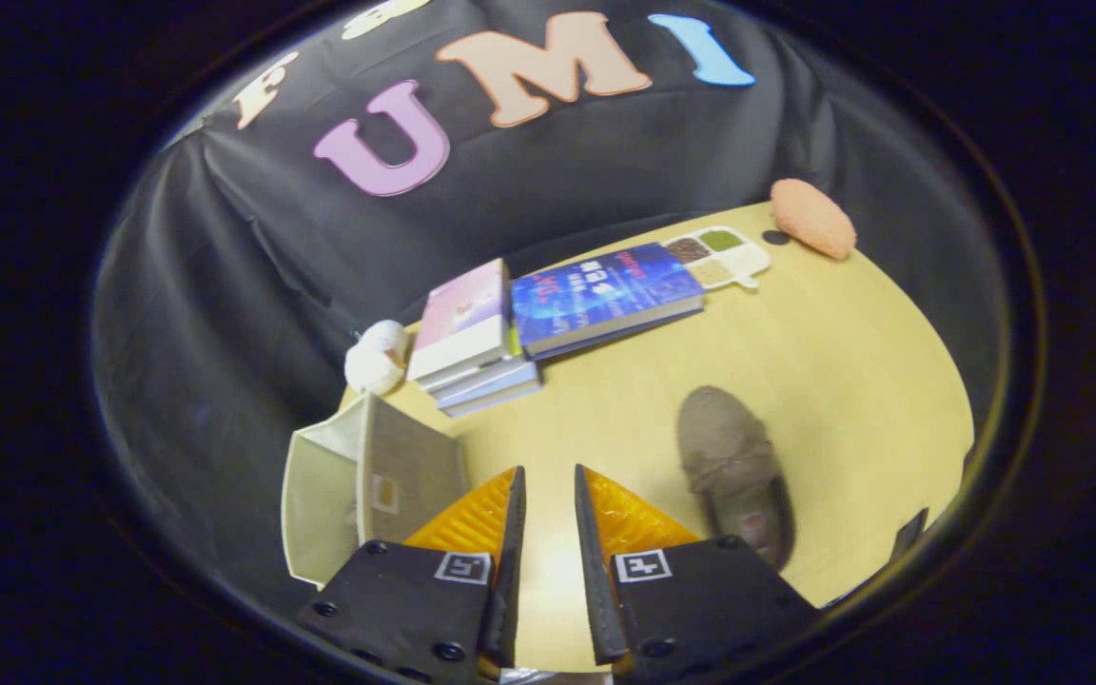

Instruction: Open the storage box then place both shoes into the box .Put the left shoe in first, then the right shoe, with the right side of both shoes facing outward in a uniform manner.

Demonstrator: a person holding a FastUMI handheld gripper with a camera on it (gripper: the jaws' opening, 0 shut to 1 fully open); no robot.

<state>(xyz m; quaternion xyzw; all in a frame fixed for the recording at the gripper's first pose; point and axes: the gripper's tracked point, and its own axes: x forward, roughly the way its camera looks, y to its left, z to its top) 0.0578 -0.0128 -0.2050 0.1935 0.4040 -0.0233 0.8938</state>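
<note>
A pale yellow wooden tabletop (833,381) fills the lower scene, backed by a black cloth wall (225,266). The handheld two-finger gripper (548,495) points forward from six o'clock; its fingers stand slightly apart with only bare table in the narrow gap, gripping nothing.

Just beside the right finger, at about four o'clock, lies a grey-brown suede lace-up shoe (733,466) on the table, its toe pointing away from the gripper and its heel nearest. It looks a little blurred.

At about eight o'clock, next to the left finger, sits a cream-coloured fabric storage box (320,495) with a grey woven panel, its flap standing open and its pale interior visible. Whether anything lies inside cannot be told.

Beyond the fingers, toward eleven o'clock, is a stack of books with a pink cover on top (467,328), and touching it on the right a blue-covered book (605,290). A small white soft toy (377,357) rests left of the stack. Farther off, at one o'clock, a white divided tray holding coloured grains (719,255) sits near a fuzzy orange oval object (812,219) at the table's far edge.
</note>
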